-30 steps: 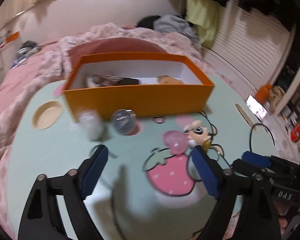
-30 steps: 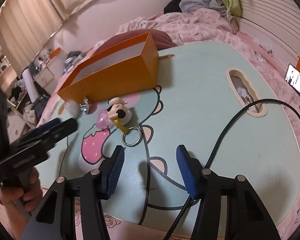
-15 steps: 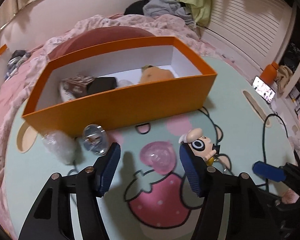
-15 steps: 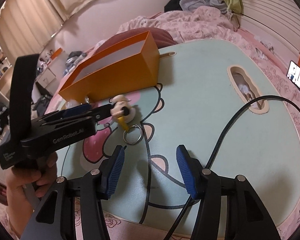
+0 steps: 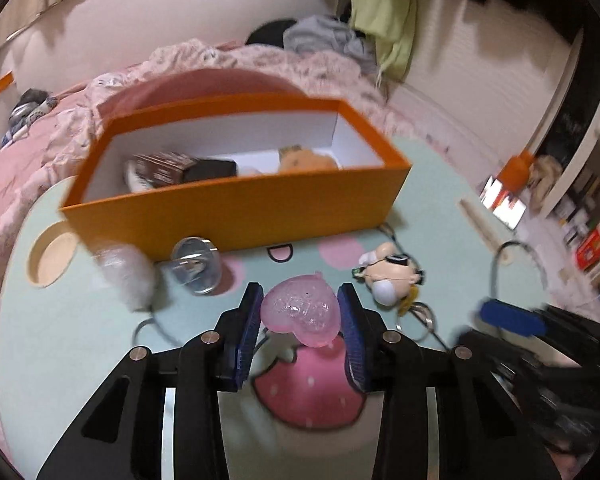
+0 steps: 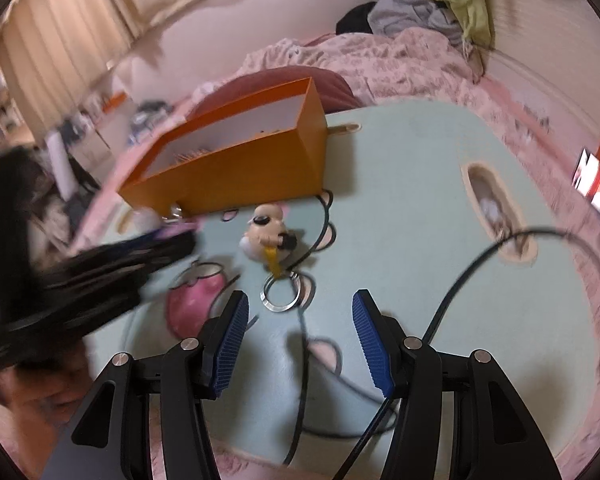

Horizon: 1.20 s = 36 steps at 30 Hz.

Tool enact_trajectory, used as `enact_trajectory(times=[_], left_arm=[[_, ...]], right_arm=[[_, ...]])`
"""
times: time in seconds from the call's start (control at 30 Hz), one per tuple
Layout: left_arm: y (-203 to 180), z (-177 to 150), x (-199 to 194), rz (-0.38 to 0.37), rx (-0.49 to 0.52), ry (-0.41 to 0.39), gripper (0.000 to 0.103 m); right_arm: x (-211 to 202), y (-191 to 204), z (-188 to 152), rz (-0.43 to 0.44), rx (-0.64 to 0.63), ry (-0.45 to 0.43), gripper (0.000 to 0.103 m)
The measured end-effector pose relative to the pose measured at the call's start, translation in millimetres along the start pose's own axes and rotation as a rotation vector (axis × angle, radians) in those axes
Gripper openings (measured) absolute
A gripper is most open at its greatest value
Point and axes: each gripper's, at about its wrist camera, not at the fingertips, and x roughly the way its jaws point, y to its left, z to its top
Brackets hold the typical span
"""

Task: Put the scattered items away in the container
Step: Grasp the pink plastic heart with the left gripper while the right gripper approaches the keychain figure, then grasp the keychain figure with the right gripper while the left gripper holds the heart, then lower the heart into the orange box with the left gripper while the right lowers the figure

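My left gripper (image 5: 300,316) is shut on a translucent pink heart (image 5: 300,310) and holds it just above the table. The orange box (image 5: 236,208) stands behind it with a dark box, a black item and a tan plush inside; it also shows in the right wrist view (image 6: 236,176). A cartoon-head keychain (image 5: 391,276) lies to the right, its ring in front of my right gripper (image 6: 298,340), which is open and empty. A clear round capsule (image 5: 198,266) and a blurred white fluffy item (image 5: 128,276) lie by the box front.
The mint table (image 6: 399,200) has cut-out slots (image 6: 495,212) and a round recess (image 5: 52,260). A black cable (image 6: 459,280) loops across the table near my right gripper. Pink bedding (image 5: 40,140) lies beyond the table. A lit phone (image 5: 503,204) rests at right.
My left gripper has moved forward and closed on the pink heart, lifting it. My right gripper has moved closer to the keychain ring and stays open.
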Motion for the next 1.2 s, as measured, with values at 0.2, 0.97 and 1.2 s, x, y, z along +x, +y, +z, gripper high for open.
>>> enact_trajectory(times=[0.2, 0.97, 1.2], left_arm=[[22.6, -12.4, -39.0, 0.015, -0.058, -0.051, 0.04], [53.7, 38.0, -53.2, 0.014, -0.103, -0.093, 0.04], [66.2, 101.5, -13.6, -0.023, -0.114, -0.038, 0.04]], right_arm=[[24.2, 32.6, 33.0, -0.08, -0.148, 0.008, 0.054], [8.6, 42.3, 97.9, 0.096, -0.142, -0.025, 0.038], [21.0, 47.3, 158.4, 0.123, -0.135, -0.031, 0.038]])
